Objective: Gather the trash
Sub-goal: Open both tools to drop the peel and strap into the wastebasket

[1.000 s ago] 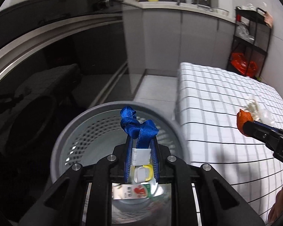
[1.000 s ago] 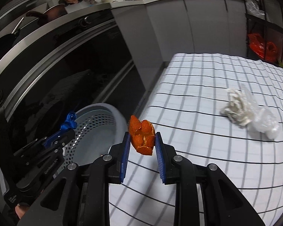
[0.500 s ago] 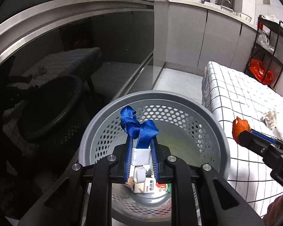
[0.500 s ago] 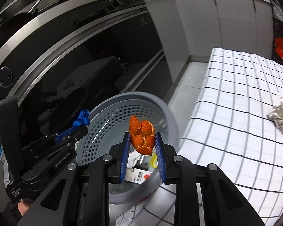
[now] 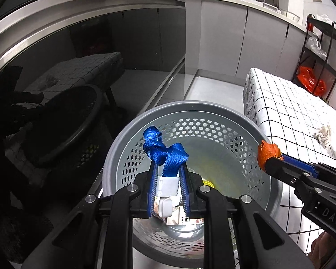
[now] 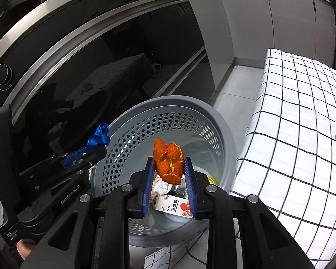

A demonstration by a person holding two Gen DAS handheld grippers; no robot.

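Item: trash run, partly done. My left gripper (image 5: 168, 168) is clenched on a knotted blue strap (image 5: 162, 150) with a white clip, held over the grey perforated bin (image 6: 212, 114). My right gripper (image 6: 169, 174) is clamped on an orange peel (image 6: 169, 162), also above the bin's mouth. Neither is dropped yet.

Already in the bin: a small carton (image 6: 175, 208) and crumpled wrappers.

Left, by my reckoning: a crumpled white tissue (image 5: 323, 133) near the far right edge of the checked tablecloth (image 6: 302, 134).

Room: kitchen, dark glass oven front (image 6: 100, 56), grey cabinets (image 5: 224, 38), black wire shelf (image 5: 322, 51).
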